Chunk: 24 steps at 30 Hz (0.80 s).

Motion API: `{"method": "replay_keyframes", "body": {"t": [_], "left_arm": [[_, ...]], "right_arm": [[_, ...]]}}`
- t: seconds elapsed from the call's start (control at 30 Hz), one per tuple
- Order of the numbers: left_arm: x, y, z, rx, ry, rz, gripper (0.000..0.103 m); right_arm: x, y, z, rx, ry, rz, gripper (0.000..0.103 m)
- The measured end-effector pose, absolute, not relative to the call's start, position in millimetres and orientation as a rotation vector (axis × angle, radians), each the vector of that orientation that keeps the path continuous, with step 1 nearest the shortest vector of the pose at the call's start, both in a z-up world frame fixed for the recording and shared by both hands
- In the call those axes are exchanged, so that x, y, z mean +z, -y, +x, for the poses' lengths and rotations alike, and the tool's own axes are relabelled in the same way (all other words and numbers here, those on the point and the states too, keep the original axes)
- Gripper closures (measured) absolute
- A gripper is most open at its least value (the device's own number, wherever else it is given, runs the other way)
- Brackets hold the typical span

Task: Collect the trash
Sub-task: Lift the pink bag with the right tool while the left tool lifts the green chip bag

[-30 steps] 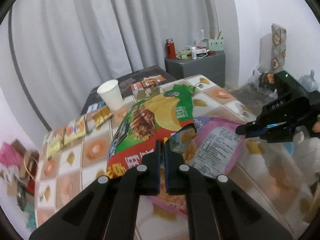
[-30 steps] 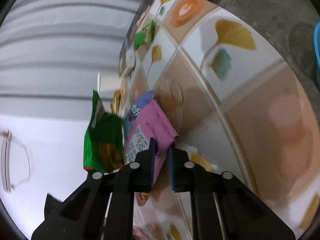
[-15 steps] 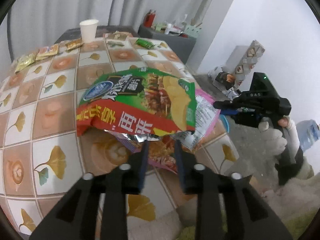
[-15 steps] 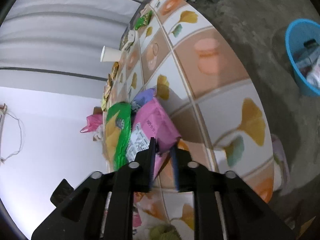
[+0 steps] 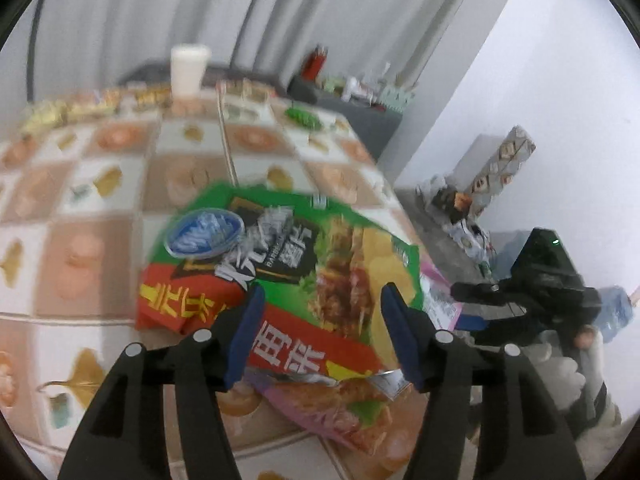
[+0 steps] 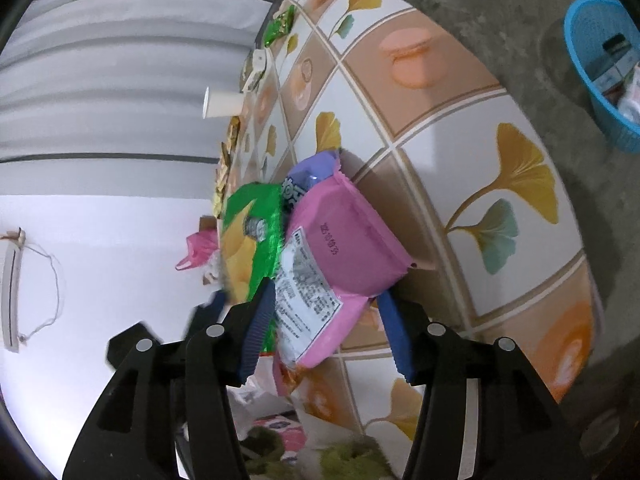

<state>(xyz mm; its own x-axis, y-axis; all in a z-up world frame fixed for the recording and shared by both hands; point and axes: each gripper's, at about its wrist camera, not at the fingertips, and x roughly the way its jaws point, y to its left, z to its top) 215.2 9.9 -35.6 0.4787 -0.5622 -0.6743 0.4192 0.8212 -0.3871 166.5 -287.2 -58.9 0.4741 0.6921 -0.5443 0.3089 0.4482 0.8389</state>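
Fingers [image 5: 394,332] now parting, both sides (clamped earlier), off green bag [image 5: 288,264].

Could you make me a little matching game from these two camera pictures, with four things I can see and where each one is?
Things:
1. green chip bag
2. pink snack bag
3. white paper cup
4. blue basket

Places:
A. on the grey floor beside the table
B. standing at the far end of the table
C. lying on top of the bag pile
D. between the right gripper's opening jaws

Pairs: 1-C, 2-D, 3-B, 4-A
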Motion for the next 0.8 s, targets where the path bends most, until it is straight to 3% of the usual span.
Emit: {"method": "replay_keyframes", "body": {"t": [0.43,0.53,0.6,0.67,0.8], "left_arm": [[-63,-4,217,-0.635,-0.998,-0.226,0.046],[-69,-4,215,-0.636,-1.009,-0.232,0.047],[-67,-1,213,-0.639,-1.007,-0.218,0.047],[-66,-1,211,-0.65,-1.011,-0.233,0.048],[-51,-13,198,-0.651,-0.955,-0.238,0.048]], "right_arm": [[-58,248,178,0.375,-1.067,1.099,0.055],[-58,250,180,0.331,-1.054,1.096,0.064],[-59,249,181,0.287,-1.054,1.067,0.08],[-65,248,182,0.258,-1.067,1.063,0.09],[-67,252,180,0.251,-1.062,1.053,0.094]]}}
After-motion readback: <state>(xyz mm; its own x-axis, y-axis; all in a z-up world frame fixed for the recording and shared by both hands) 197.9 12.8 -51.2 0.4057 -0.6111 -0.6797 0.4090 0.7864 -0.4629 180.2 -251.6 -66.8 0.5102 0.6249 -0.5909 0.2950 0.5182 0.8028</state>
